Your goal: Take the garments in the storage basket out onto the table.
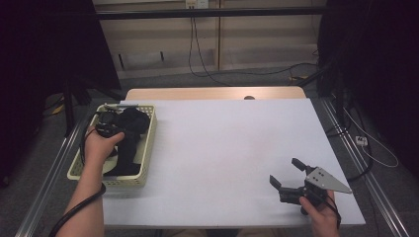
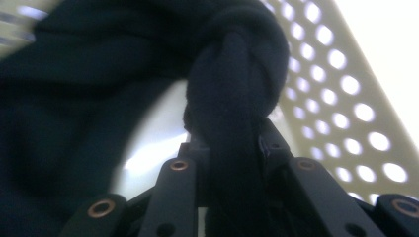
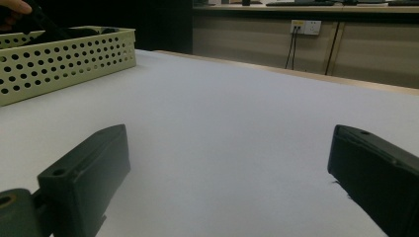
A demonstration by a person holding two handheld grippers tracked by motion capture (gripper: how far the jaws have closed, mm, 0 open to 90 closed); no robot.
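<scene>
Nearest the person, the right gripper (image 1: pixel 288 178) rests low on the white table (image 1: pixel 222 158) at its near right corner, jaws spread wide with nothing between them; its own view looks across the bare sheet between its two black jaws toward the basket (image 3: pixel 69 59). Farther off on the left side of the table, the left gripper (image 1: pixel 114 122) reaches into the cream perforated basket (image 1: pixel 148 148), and its jaws are clamped on a fold of dark cloth (image 2: pixel 237 89), which bunches up between them in the left gripper view. In the high view the cloth (image 1: pixel 129 143) lies mostly inside the basket, draped along its length, with the pinched part raised near the far end. Whether the basket holds one garment or several dark pieces is hard to tell, since everything in it reads as one black mass. As for progress, the grasp looks made and the lift barely begun: the cloth has not cleared the basket wall, nothing lies on the sheet yet, and carrying it out onto the table is probably what remains.
</scene>
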